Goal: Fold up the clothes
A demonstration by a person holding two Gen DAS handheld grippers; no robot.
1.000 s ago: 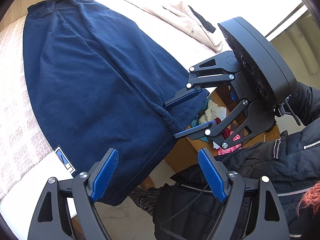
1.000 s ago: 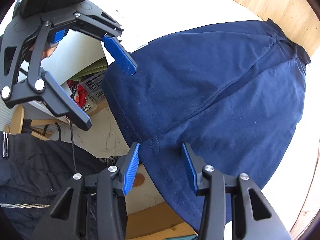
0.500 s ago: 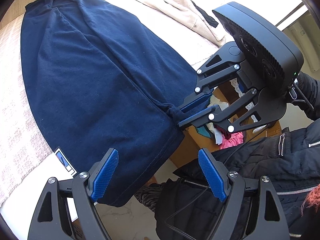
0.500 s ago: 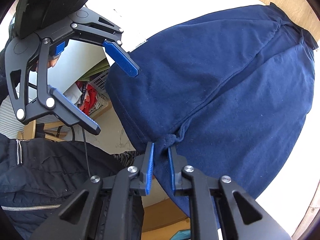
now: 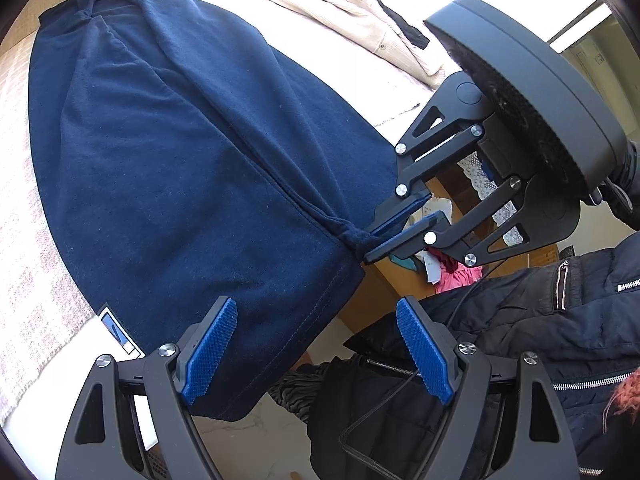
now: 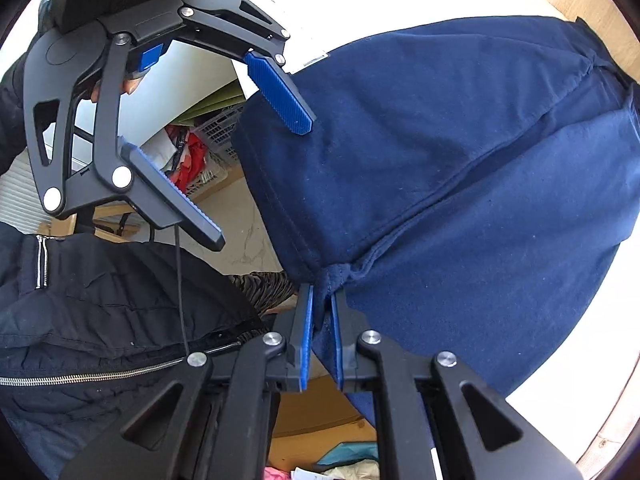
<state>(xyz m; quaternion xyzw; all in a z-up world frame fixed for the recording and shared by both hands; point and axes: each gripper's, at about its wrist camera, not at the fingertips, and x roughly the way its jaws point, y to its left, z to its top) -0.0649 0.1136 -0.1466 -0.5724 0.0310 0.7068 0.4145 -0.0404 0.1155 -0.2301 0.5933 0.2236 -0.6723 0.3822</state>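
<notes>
We have the navy shirt (image 5: 168, 152) spread flat on the white table (image 6: 592, 320), its bottom hem hanging just over the near edge. Our right gripper (image 6: 320, 320) is pinched tight on that hem, a small bunch of cloth gathered between its blue pads (image 6: 307, 332). Our left gripper (image 5: 316, 356) hangs with its jaws spread wide and nothing between them, one blue pad (image 5: 210, 354) over the shirt's corner, the other off the table above our black jacket (image 5: 540, 320). A beige garment (image 5: 376, 28) lies farther back on the table.
</notes>
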